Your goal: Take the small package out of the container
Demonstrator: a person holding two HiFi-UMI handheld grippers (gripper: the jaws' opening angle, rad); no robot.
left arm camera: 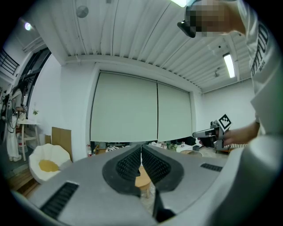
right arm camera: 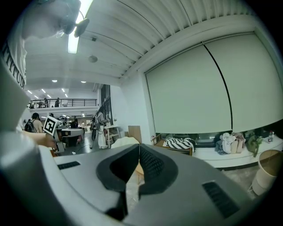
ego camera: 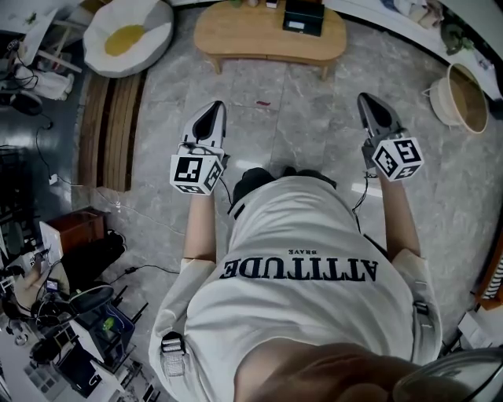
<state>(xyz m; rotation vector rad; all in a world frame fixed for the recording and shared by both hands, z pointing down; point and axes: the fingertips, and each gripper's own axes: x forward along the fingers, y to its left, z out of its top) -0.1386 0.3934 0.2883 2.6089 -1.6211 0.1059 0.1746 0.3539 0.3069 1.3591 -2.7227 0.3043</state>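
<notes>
Head view, grippers: two, a left gripper (ego camera: 213, 107) and a right gripper (ego camera: 366, 99), each grey with a black-and-white marker cube, both pointing forward over the floor (ego camera: 299, 118).
Head view, fingers: both pairs pressed together, nothing between them.
Head view, surface: one low oval wooden surface (ego camera: 236, 35) ahead, its long axis running left to right.
Head view, box: one dark box (ego camera: 303, 16) sits on the surface; I cannot tell whether it is the container.
Head view, small package: not to be made out, so its direction cannot be told.
Head view, others: one round white cushion (ego camera: 126, 35) with a yellow centre; one pale woven basket (ego camera: 464, 98); grey marbled floor tiles.
Left gripper view: ribbed black fingers (left arm camera: 130, 165) closed tip to tip, empty.
Right gripper view: textured black fingers (right arm camera: 152, 165) closed, empty.
</notes>
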